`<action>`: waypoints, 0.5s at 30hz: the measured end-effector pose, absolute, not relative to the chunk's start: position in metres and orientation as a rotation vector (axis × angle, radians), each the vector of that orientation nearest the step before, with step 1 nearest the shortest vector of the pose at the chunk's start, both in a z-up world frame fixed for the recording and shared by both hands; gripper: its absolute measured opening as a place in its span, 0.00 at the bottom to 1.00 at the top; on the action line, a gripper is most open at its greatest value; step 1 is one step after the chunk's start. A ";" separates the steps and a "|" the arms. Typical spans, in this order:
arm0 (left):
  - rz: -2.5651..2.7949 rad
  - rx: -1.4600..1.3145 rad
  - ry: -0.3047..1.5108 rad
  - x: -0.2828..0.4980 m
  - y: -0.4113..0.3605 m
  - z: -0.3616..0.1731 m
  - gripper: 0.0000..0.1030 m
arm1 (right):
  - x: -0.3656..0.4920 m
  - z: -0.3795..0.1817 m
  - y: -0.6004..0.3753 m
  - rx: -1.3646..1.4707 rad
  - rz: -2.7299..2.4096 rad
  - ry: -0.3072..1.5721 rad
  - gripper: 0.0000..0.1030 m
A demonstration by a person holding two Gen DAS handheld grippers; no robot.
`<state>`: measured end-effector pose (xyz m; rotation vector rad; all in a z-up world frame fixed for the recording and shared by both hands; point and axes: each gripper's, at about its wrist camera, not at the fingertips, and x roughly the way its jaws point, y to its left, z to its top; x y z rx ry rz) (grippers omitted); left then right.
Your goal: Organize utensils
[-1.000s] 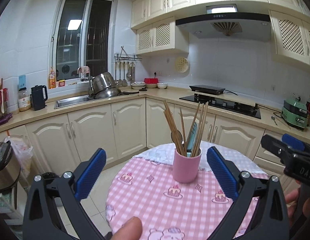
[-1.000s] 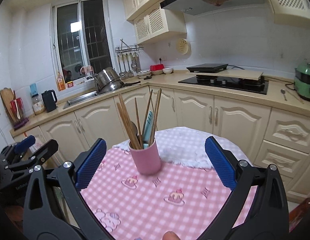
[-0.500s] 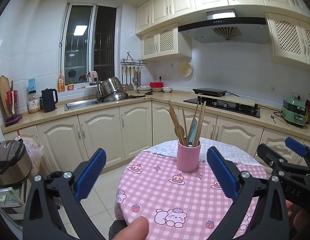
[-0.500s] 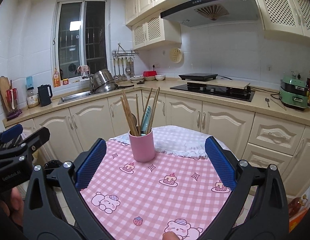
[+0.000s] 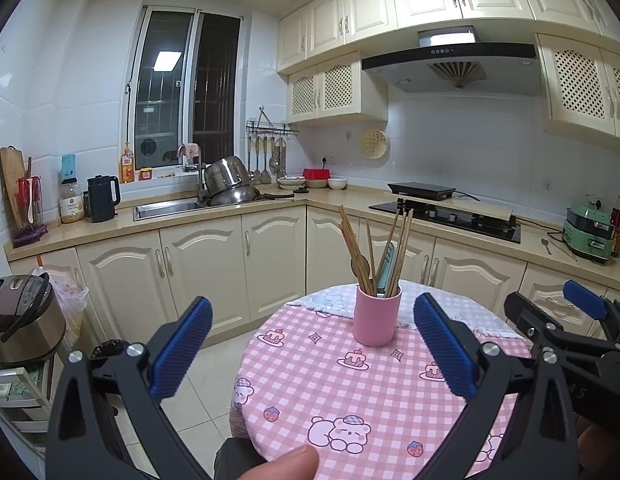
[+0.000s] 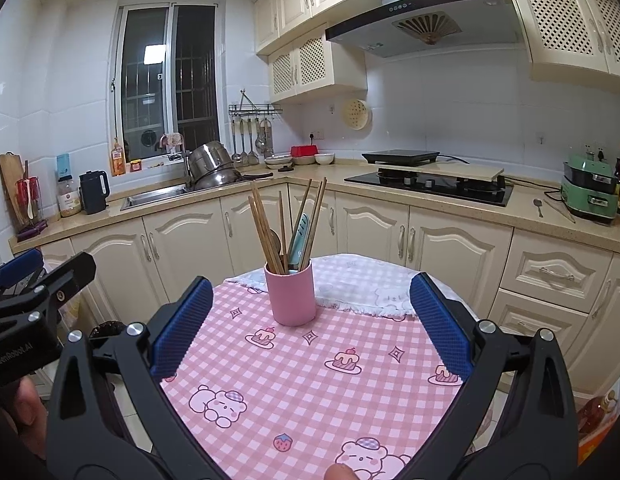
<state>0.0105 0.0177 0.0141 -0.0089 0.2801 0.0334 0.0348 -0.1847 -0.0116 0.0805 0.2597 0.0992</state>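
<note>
The pink cup [image 6: 290, 292] of chopsticks [image 6: 266, 226] stood upright at frame centre on the checked table [image 6: 310, 392]. Both the left gripper [image 5: 311, 320] and right gripper [image 6: 310, 300] were spread wide, holding nothing.

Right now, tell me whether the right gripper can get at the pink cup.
Probably yes. The right gripper is open and empty, and the pink cup stands upright ahead of it with only bare tablecloth between. The left gripper sits well off to the side.

pink cup [image 6: 290, 295] | upright on table | holds chopsticks [image 6: 263, 227], spoon, teal utensil
</note>
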 end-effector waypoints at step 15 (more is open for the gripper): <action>0.037 -0.008 0.258 0.007 0.016 0.016 0.96 | 0.033 -0.010 -0.184 0.082 0.101 0.254 0.94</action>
